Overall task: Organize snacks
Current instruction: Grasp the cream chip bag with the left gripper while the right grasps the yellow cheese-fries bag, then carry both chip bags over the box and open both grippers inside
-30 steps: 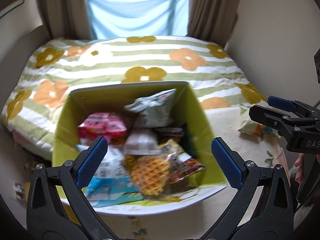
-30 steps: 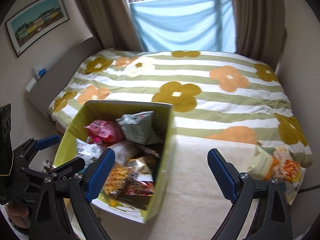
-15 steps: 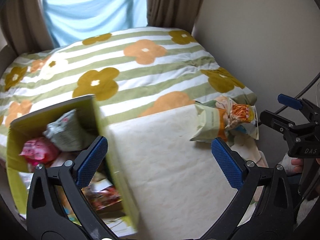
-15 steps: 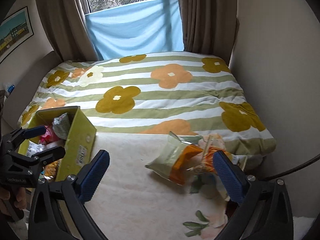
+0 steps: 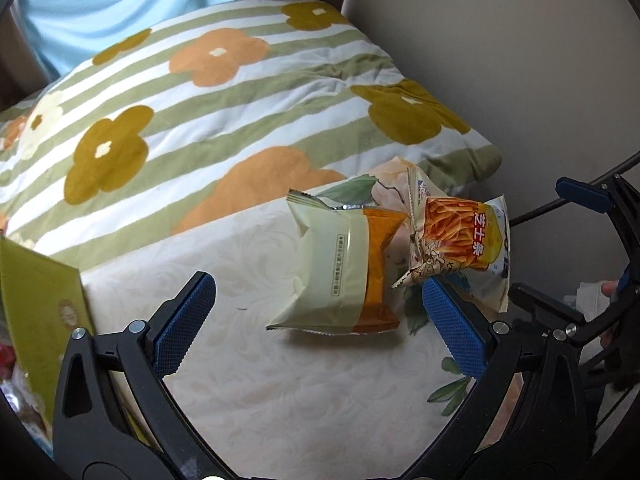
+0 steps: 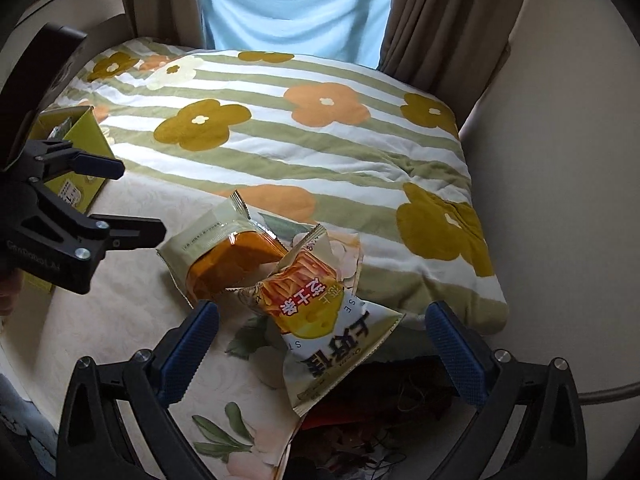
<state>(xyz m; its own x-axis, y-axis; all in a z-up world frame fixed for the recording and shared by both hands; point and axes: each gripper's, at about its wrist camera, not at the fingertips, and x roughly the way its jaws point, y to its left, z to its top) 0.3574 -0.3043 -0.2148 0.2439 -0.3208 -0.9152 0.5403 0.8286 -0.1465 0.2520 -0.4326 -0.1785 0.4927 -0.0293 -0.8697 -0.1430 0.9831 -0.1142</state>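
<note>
Two snack bags lie on a cream cloth at the foot of the bed. A pale green and orange bag sits beside a cheese-stick bag that partly overlaps it. My left gripper hovers open just short of the green and orange bag. Over the cheese-stick bag my right gripper stands wide open, the bag's lower part between its fingers without touching the pads. The yellow-green snack box stands at the left, with several packets inside.
A flower-patterned striped quilt covers the bed behind the cloth. A plain wall closes the right side. A dark cable runs by the wall. Curtains and a blue sheet hang at the window.
Both views have swung right, away from the snack box, and lower toward the two bags. The bags now sit close in front of the open fingers.
</note>
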